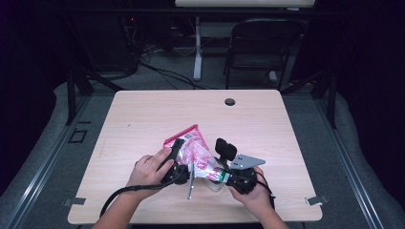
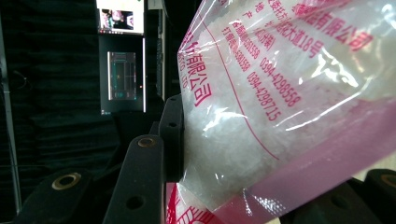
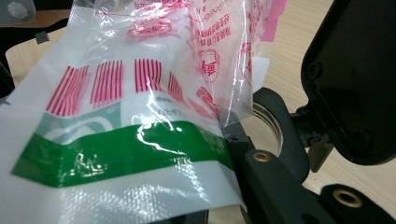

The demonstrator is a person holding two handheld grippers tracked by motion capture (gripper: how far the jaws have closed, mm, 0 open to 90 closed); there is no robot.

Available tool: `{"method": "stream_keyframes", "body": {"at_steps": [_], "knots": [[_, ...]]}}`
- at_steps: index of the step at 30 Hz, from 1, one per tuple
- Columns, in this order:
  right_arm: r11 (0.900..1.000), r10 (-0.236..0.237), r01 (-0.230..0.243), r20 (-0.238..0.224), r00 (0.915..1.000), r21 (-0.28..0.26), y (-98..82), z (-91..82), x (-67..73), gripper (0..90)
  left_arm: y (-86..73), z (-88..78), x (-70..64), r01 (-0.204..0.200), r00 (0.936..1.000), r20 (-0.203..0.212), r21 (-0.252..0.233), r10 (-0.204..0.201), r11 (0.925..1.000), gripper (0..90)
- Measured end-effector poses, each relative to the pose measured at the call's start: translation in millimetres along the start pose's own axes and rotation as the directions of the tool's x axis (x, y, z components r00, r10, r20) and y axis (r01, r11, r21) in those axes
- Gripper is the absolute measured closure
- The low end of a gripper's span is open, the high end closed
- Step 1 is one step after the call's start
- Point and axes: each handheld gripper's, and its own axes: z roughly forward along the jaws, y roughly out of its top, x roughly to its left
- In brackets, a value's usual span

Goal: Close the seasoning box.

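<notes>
1. We see a dark room with a black chair [image 1: 260, 45] and cables on the floor behind a pale wood surface [image 1: 143, 114] that has a small round hole [image 1: 229, 101] near its far edge.
2. We hold a clear plastic bag [image 1: 193, 150] with pink and red print near the front middle of the surface, between our two hands. It is full of white grains [image 2: 233, 135].
3. Our left gripper [image 1: 175, 160] is at the bag's left end. In the left gripper view the bag sits between the jaws and rests on the left jaw. The jaws are partly closed, and they seem to be holding the bag.
4. Our right gripper [image 1: 228, 168] is at the bag's right end. In the right gripper view the jaws are closed on the bag's flat end, by a green stripe [image 3: 126, 149].
5. A small clear thing [image 1: 216, 183] lies just under the bag; we cannot tell what it is.
</notes>
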Motion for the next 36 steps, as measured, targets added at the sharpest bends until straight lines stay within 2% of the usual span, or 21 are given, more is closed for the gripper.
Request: {"method": "stream_keyframes", "body": {"at_steps": [6,11,13,19,22,36], "knots": [[1.0,-0.001,0.001,-0.005,1.0,0.0,0.0,0.0,0.6,90.0,1.9,-1.9,1.7,-0.026,0.9996,-0.014,0.007,0.026,0.9996,66.3],[1.0,-0.003,0.003,-0.006,1.0,0.0,-0.1,-0.1,0.9,90.0,2.6,-2.9,2.2,-0.019,0.9998,-0.001,0.015,0.019,0.9997,66.5],[1.0,-0.004,0.004,-0.007,1.0,0.0,-0.1,-0.2,0.9,90.0,3.3,-3.6,3.2,-0.029,0.9995,-0.014,0.011,0.03,0.9995,66.5],[1.0,-0.002,0.002,-0.007,1.0,-0.006,-0.6,-0.7,0.7,90.0,4.4,-5.1,3.7,-0.02,0.9997,-0.016,0.01,0.02,0.9997,66.7],[1.0,-0.003,0.003,-0.009,1.0,-0.003,-0.7,-0.4,1.1,90.0,4.8,-5.8,4.4,-0.03,0.9989,-0.035,0.004,0.03,0.9995,66.8],[1.0,-0.004,0.004,-0.003,1.0,0.004,-1.1,0.7,1.7,90.0,6.8,-6.4,4.9,-0.031,0.9987,-0.04,-0.001,0.031,0.9995,67.5]]}}
